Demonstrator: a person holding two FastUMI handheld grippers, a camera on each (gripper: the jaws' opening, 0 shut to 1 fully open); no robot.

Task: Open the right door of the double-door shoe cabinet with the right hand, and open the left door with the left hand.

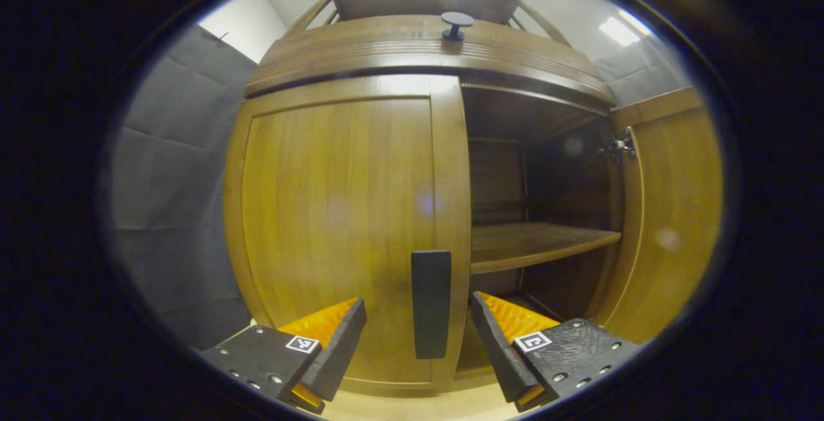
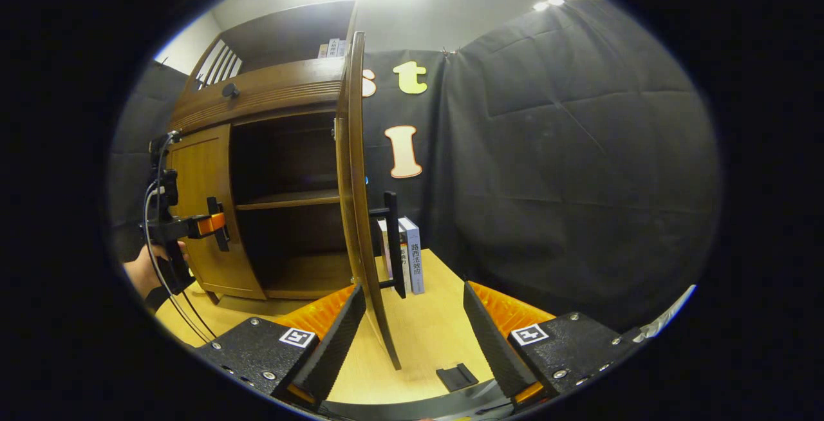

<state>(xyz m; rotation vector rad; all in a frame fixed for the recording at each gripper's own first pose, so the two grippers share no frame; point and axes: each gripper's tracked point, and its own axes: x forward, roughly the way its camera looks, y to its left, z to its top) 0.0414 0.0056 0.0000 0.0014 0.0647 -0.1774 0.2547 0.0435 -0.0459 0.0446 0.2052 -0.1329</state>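
In the left gripper view the wooden shoe cabinet [image 1: 418,54] fills the front. Its left door [image 1: 335,215] is closed, and the door's black bar handle [image 1: 431,302] stands between the fingers of my open left gripper [image 1: 418,308], untouched by either finger. The right door [image 1: 669,215] is swung wide, baring a shelf [image 1: 541,244]. In the right gripper view the right door [image 2: 357,202] shows edge-on with its black handle [image 2: 394,241]. My right gripper [image 2: 415,299] is open with the door's lower edge between the fingers, not gripped. The left gripper [image 2: 217,223] sits at the left door, held by a hand [image 2: 145,273].
A black knob [image 1: 456,22] marks the drawer above the doors. Behind the open door, books [image 2: 409,253] stand on the light wooden table [image 2: 425,337]. A small black piece [image 2: 457,376] lies on the table near my right gripper. Black cloth walls close in the booth.
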